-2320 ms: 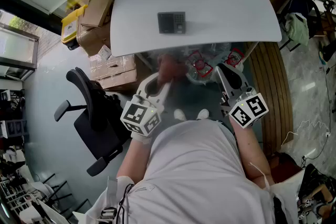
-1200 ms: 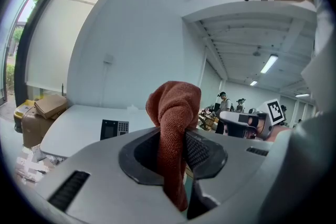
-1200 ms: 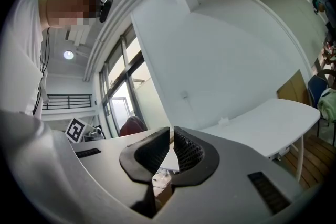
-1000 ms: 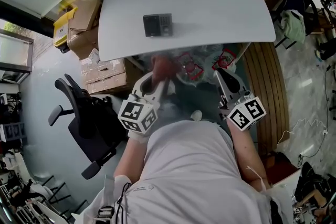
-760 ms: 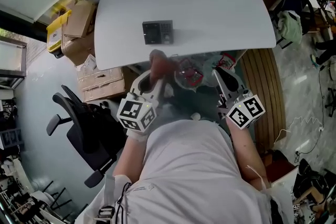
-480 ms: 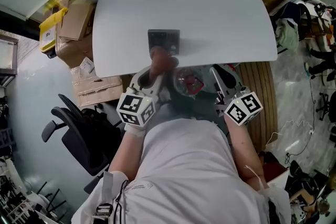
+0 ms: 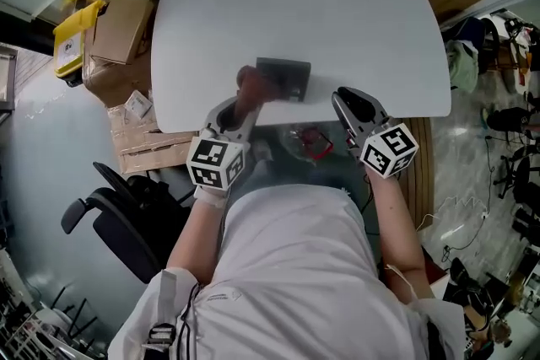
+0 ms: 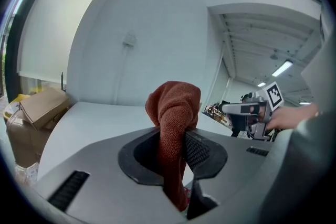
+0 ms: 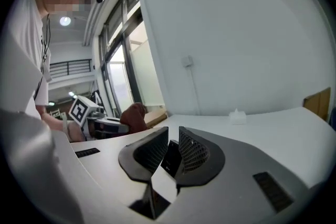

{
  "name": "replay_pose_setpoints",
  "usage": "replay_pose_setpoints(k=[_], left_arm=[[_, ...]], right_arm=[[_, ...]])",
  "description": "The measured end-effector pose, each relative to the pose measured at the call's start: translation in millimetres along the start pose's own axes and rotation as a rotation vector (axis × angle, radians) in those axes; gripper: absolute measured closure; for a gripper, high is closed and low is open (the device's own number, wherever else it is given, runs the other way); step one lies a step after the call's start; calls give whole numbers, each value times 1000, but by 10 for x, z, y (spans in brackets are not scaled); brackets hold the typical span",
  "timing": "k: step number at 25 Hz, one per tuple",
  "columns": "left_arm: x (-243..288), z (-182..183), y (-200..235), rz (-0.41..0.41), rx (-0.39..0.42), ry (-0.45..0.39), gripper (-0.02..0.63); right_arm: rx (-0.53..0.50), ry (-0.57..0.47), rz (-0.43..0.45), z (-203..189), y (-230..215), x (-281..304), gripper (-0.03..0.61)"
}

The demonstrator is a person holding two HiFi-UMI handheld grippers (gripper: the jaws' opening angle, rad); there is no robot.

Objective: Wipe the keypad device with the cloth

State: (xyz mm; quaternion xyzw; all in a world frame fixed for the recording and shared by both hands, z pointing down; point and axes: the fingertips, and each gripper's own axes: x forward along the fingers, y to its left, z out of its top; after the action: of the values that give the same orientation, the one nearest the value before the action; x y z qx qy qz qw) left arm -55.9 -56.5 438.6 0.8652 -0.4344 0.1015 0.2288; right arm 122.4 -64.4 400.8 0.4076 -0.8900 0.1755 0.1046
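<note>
The white surface [image 7: 363,21] fills the upper half of your head view, and both your tools reach in over its near edge. Your left gripper [image 7: 239,105] crosses that edge left of its middle. Its fingers [image 8: 198,150] are clamped on a rust-red cloth [image 8: 172,113], which bunches up above them and hangs down in a strip between them. Your right gripper [image 7: 341,99] sits over the near edge to the right of the middle. Its fingers [image 9: 193,152] are closed down to a thin slit and grip nothing, though a dark shape beyond them shows through the slit. The keypad device [image 7: 285,78] lies flat on the surface close to the near edge, about midway along it and between your two grippers. The cloth's bunched end meets the device's left end. I cannot tell whether it presses on it. The right gripper's tips are just beside the device's right end, not touching.
</note>
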Motion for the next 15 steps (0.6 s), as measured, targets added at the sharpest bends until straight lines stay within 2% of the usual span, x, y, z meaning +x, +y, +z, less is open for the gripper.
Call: replay_pose_setpoints(k=[2,5,8,15], left_arm=[[24,-80,92,11,0,21,528],[61,-216,179,29,8,58,528],[118,-300,217,48,5,80,528],[303,-486,269,110,-37,113,528]], right_arm=[[-44,53,1,-59,-110,151,538],[-41,105,21,-148,-278,336,537],[-40,172,66,-250,-430,511,466],[-42,355,184,-644,-686,897,410]])
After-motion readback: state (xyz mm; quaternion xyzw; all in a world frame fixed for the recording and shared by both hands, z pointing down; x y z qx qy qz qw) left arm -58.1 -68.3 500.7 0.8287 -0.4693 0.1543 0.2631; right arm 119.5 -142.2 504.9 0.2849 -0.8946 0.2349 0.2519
